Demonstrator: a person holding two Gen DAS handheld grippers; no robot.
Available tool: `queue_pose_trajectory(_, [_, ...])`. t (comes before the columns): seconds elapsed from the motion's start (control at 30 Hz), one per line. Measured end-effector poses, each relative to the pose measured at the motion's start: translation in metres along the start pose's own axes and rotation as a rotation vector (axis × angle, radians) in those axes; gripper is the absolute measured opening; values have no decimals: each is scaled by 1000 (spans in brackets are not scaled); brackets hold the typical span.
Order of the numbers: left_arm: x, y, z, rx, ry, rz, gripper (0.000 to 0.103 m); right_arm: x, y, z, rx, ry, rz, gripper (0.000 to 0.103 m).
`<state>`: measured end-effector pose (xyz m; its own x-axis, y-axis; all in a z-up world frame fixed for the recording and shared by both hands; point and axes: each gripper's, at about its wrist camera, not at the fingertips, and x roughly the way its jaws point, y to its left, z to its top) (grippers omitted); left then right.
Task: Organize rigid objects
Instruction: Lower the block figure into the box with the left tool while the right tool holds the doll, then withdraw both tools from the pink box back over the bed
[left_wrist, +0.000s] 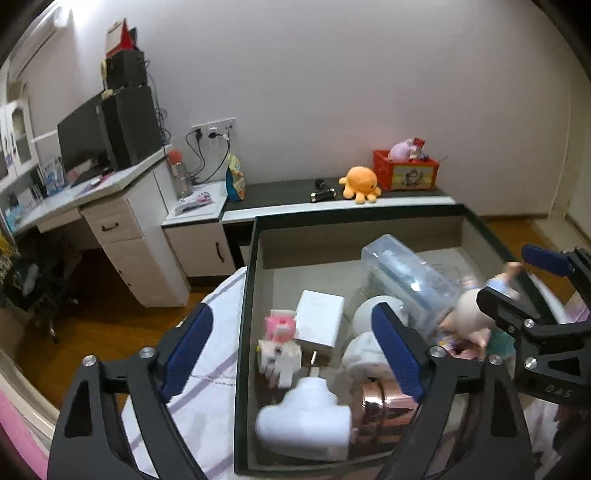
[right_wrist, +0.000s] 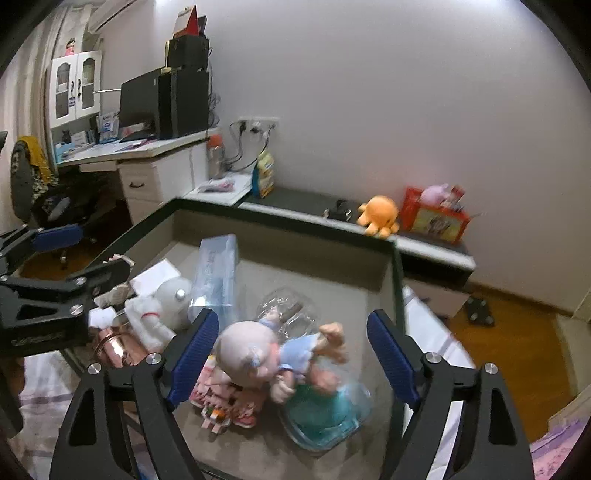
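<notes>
A dark-rimmed box (left_wrist: 245, 295) with a grey inside rests on a striped sheet. My left gripper (left_wrist: 291, 354) hangs open over its left part, above a pink-and-white block figure (left_wrist: 279, 339), a white adapter (left_wrist: 319, 321), a white T-shaped piece (left_wrist: 306, 421) and a copper cup (left_wrist: 384, 406); none touches the pads. In the right wrist view my right gripper (right_wrist: 293, 356) stands open over a doll (right_wrist: 251, 354) in a blue dress, which lies on a teal base (right_wrist: 321, 410) beside pink blocks (right_wrist: 221, 398). A clear case (right_wrist: 218, 266) and a white astronaut (right_wrist: 170, 306) lie further in.
Behind the box runs a low bench (left_wrist: 280, 190) with an orange octopus plush (left_wrist: 360, 182), a red crate (left_wrist: 404, 170) and a small dark cylinder. A white desk (left_wrist: 110, 225) with a monitor stands at the left. Wooden floor lies on both sides.
</notes>
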<state>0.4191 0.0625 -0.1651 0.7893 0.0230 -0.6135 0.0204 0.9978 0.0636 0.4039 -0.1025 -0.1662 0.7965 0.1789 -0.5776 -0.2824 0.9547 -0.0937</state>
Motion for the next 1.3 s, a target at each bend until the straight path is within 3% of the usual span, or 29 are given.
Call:
queue_pose_trajectory(0.03, [-5, 2, 0, -5, -6, -1, 102, -5, 1, 2, -3, -10, -7, 86])
queue_pose_trajectory(0.23, [-67, 13, -7, -44, -103, -18, 103, -54, 3, 9, 30, -90, 8, 87])
queue_pose_trajectory(0.3, [-89, 14, -9, -52, -125, -26, 103, -78, 6, 8, 48, -121, 14, 92])
queue_pose_trajectory(0.37, [-115, 13, -13, -55, -168, -35, 103, -104, 11, 6, 59, -168, 23, 103])
queue_pose_trajectory(0.63, [-203, 2, -39, -56, -277, -61, 103, -189, 32, -13, 73, -259, 56, 103])
queue_pose_trajectory(0.83, [-253, -16, -64, -15, -327, -23, 103, -234, 44, -35, 91, -298, 73, 103])
queue_pose_trajectory(1.3, [-323, -28, -81, -7, -466, 19, 103, -298, 53, -57, 80, -403, -5, 103])
